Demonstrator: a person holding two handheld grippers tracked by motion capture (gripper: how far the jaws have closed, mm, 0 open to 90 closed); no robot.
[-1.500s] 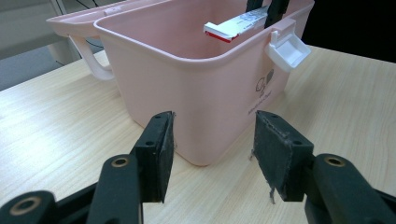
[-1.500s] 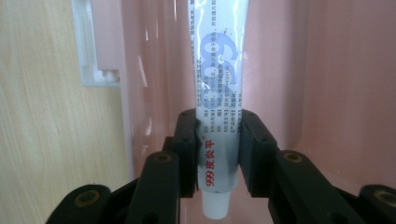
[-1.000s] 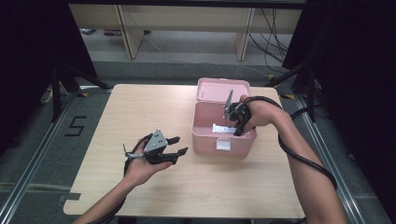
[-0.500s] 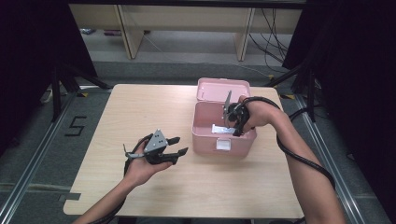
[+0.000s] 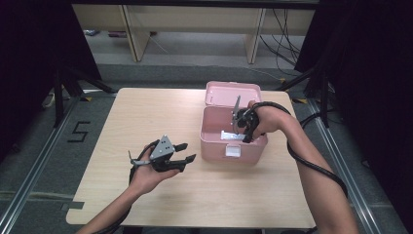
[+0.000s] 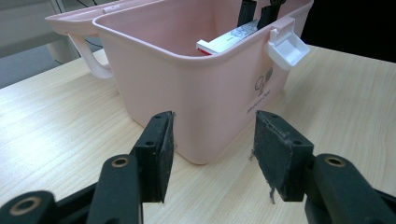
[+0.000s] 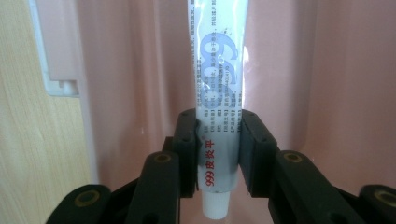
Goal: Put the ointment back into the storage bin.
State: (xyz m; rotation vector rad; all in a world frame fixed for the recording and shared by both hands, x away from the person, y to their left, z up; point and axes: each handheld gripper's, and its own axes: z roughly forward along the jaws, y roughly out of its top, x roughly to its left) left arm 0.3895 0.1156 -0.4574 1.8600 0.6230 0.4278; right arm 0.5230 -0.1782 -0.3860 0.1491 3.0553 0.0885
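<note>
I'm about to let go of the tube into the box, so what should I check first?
1. Right gripper shut on the ointment tube: ok.
2. Tube over the open pink box, not the table: ok.
3. Lid folded back, out of the way: ok.
4. Left gripper open and outside the box: ok.
5. Tube low enough to drop gently: cannot tell.
6. Tube cap screwed tight: cannot tell.

Light wood table (image 5: 146, 122) — open pink box (image 5: 214, 141) on right half, lid back.
</note>
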